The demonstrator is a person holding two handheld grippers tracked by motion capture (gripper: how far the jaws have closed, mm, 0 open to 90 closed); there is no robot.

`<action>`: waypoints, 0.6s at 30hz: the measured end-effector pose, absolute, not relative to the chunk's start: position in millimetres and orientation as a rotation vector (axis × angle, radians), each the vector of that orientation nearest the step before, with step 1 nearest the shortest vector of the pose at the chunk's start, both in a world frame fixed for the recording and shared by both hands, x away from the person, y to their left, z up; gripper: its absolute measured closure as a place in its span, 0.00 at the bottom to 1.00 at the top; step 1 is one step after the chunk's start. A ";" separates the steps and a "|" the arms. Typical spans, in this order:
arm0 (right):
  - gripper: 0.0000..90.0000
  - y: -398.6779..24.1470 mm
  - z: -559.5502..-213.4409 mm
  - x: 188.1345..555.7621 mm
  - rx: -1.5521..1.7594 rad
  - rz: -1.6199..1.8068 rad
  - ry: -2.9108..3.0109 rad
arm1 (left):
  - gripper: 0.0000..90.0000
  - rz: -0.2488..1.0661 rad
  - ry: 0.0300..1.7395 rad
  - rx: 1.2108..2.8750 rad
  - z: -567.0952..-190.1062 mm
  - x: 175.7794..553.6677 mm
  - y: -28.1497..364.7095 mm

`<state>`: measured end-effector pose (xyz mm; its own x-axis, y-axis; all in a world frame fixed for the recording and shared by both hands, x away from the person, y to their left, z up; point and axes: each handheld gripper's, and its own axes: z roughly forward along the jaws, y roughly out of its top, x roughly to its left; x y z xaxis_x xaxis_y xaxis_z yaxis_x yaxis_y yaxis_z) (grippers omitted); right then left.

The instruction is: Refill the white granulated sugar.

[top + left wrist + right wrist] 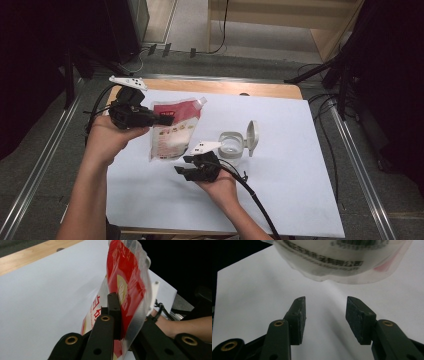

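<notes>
L claw point(117, 315) clamped on red spout pouch point(172, 131), lifted nr worktop point(280, 200) far-left corner. R claw point(325, 315) released, just below pouch's bottom edge. Prob next: R grips bottom.

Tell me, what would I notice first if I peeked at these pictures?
Probably the red and white pouch, held up at the left of the white table sheet by the left gripper, whose jaws pinch its edge. Next, the clear container with its lid flipped open, mid-table. Just in front of it, the right gripper waits with jaws apart.
</notes>
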<state>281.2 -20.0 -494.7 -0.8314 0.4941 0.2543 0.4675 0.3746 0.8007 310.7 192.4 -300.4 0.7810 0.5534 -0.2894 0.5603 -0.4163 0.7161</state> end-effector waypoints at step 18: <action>0.53 -20.5 -501.3 287.0 0.867 1.462 2.494 | 1.00 -0.137 0.810 2.115 -302.5 309.8 184.2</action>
